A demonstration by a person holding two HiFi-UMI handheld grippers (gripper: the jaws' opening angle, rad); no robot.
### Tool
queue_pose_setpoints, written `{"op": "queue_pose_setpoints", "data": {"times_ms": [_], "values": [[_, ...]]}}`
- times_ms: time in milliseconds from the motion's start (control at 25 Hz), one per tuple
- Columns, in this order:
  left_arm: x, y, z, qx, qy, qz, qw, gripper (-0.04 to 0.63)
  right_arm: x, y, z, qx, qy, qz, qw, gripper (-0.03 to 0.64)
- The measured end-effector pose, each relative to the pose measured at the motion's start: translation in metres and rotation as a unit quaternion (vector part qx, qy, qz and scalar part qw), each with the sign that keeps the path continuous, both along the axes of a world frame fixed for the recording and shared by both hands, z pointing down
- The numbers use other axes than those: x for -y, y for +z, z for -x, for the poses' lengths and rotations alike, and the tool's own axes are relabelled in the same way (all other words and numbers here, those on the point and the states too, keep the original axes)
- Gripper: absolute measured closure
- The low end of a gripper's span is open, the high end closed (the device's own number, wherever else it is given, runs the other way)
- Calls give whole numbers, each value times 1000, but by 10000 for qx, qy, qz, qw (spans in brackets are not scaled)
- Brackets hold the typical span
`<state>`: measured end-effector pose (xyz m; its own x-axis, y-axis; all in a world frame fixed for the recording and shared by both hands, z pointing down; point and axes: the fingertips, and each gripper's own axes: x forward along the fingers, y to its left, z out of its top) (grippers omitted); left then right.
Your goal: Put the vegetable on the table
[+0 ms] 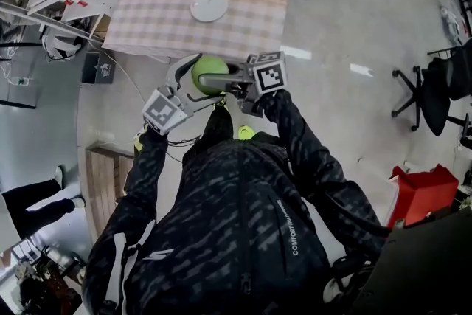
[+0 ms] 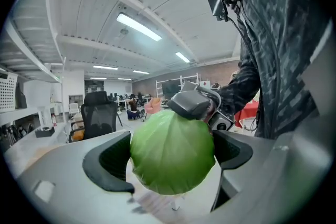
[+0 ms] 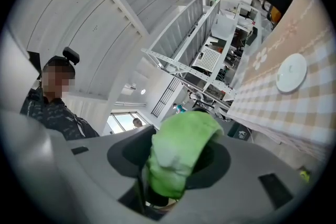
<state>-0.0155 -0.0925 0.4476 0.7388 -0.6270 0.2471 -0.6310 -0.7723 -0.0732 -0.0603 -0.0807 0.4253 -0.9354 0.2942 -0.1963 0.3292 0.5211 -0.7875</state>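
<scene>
- Green cabbage [image 1: 210,74]: one round head with no marked long axis, carried in the air between both grippers and not yet over the table.
- Left gripper [image 2: 170,162]: jaws closed around the cabbage, dark pads against its two flanks; the head fills the gap and bulges forward past the jaw tips.
- Right gripper [image 3: 176,165]: jaws clamped on the same cabbage from the opposite side, with leafy green pinched between the pads. From the left gripper's side, one of its jaws lies over the top of the head.
- Key relation: the table [image 1: 269,48] lies straight ahead of both grippers, its near edge just beyond the cabbage. Neither hand is nearer, since both share the load, so the coming move is judged to be forward and then down together.
- Surface: beige checked cloth [image 1: 243,18] with a flower border, draped over the edges. A white plate [image 1: 209,6] sits ahead of the grippers near the cloth's middle, with bare cloth between it and the near edge.
- Room: pale glossy floor [image 1: 346,26], white racking off to the left, a black office chair [image 1: 435,92] well apart to the right.
</scene>
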Motion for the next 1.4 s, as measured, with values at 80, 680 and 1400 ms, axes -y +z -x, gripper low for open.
{"op": "queue_pose_setpoints", "data": {"times_ms": [80, 680, 1400], "values": [[12, 5, 7, -6, 48, 44, 10000, 115, 12, 5, 8, -83, 57, -6, 9999, 443], [92, 32, 52, -273, 265, 252, 9990, 117, 98, 37, 55, -663, 462, 42, 9967, 430], [168, 76, 99, -376, 517, 586, 9962, 117, 173, 89, 98, -1263, 405, -42, 9912, 370]]}}
